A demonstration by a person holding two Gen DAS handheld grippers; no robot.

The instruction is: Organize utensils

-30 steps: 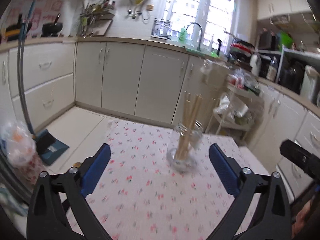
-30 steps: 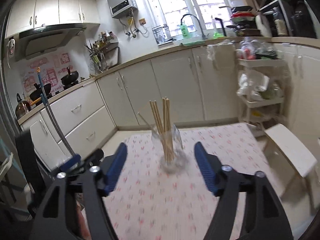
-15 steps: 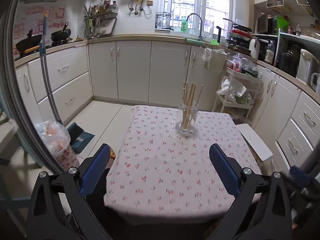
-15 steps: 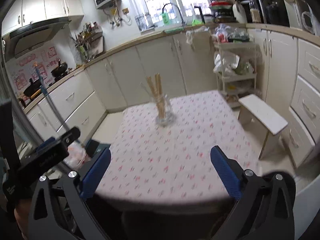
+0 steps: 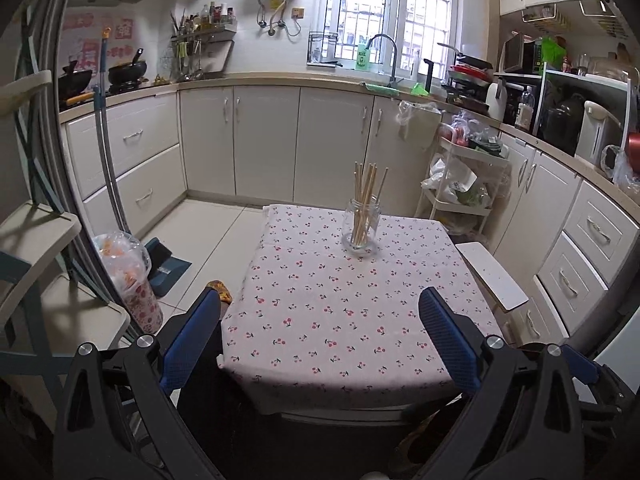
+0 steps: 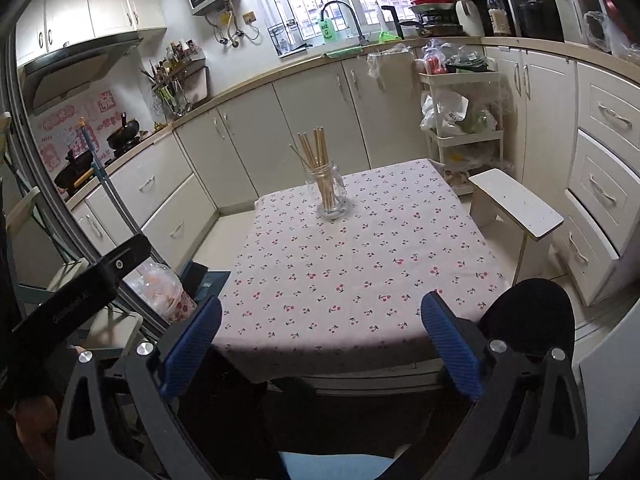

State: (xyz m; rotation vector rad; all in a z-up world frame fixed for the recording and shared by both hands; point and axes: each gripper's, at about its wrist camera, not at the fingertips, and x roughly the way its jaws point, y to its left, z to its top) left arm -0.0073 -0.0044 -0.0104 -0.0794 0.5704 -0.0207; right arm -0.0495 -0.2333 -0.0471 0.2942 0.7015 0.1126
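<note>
Both grippers have pulled well back from the table since a second ago: the jar that sat just ahead of the fingers is now far off, and the whole cloth top shows. My left gripper [image 5: 319, 336] stands spread wide with nothing between its ribbed blue pads [image 5: 448, 338], and my right gripper [image 6: 320, 340] is likewise released, its jaws having just been opening to their widest, also with nothing between them. The chopsticks [image 5: 365, 200], thin pale wooden sticks, stand bunched and fanned in a clear round glass jar [image 5: 360, 228] toward the far side of the table [image 5: 340, 320], which wears a pale cloth printed with small red cherries. A flat white stool [image 6: 516, 204] stands just beside the table's right edge. In the right wrist view a black bar of the other rig [image 6: 86, 288] cuts across the left side; it carries pale lettering, but I cannot read it. A green tag [image 5: 362, 58] by the tap reads "AXE". The near edge of the table drops into shadow, and what lies beneath it is too dark for me to make out.
</note>
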